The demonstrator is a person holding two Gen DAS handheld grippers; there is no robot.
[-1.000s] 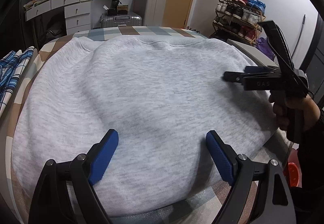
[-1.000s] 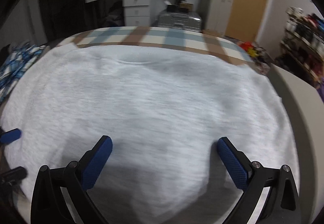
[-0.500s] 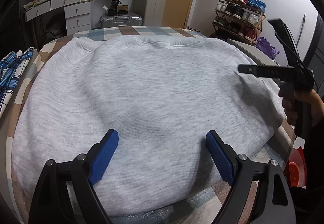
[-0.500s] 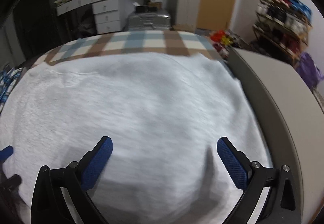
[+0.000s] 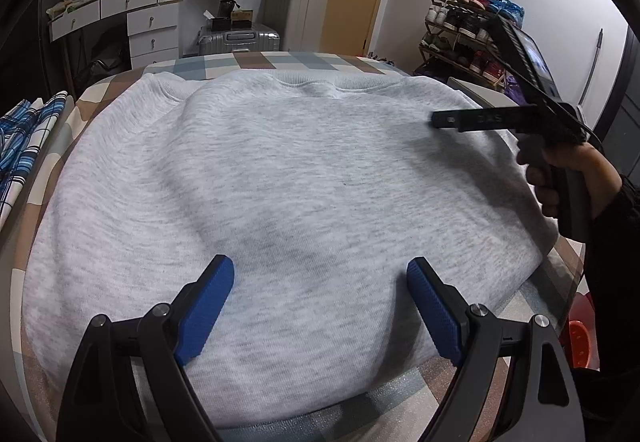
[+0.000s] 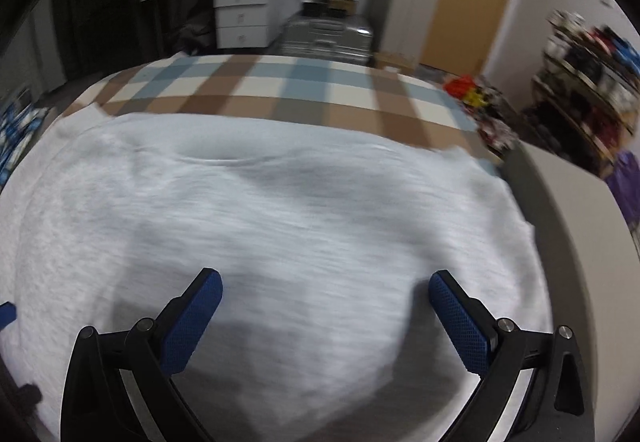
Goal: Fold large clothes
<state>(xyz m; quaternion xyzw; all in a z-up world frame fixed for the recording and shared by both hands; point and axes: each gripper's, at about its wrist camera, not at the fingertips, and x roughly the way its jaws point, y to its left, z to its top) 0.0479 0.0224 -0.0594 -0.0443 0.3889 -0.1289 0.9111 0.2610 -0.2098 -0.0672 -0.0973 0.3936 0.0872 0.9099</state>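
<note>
Nearest in the left wrist view, the left tool (image 5: 320,306) is held over the near edge of a pale grey sweatshirt (image 5: 288,178); its blue-padded jaws stand wide apart, and nothing is clamped between them. In the right wrist view, which is blurred, the right tool (image 6: 325,316) is likewise seen with its jaws well apart above the same fabric, gripping nothing. Both tools are angled downward, probably so that the cloth can be pinched at its near edge for a fold.

The sweatshirt is spread flat, covering most of a bed (image 5: 256,60) dressed in a brown, blue and cream check cover. Its ribbed band lies along the far side. No fold is seen yet, so the task is judged to be at its start. The person's right hand (image 5: 568,178) is seen at the garment's right edge, holding the right tool by its handle.

At the left, a blue plaid cloth (image 5: 24,138) lies on the bed. Beyond the bed, white drawers (image 5: 152,28), a silver suitcase (image 5: 240,38) and a shoe rack (image 5: 464,30) are set against the walls.
</note>
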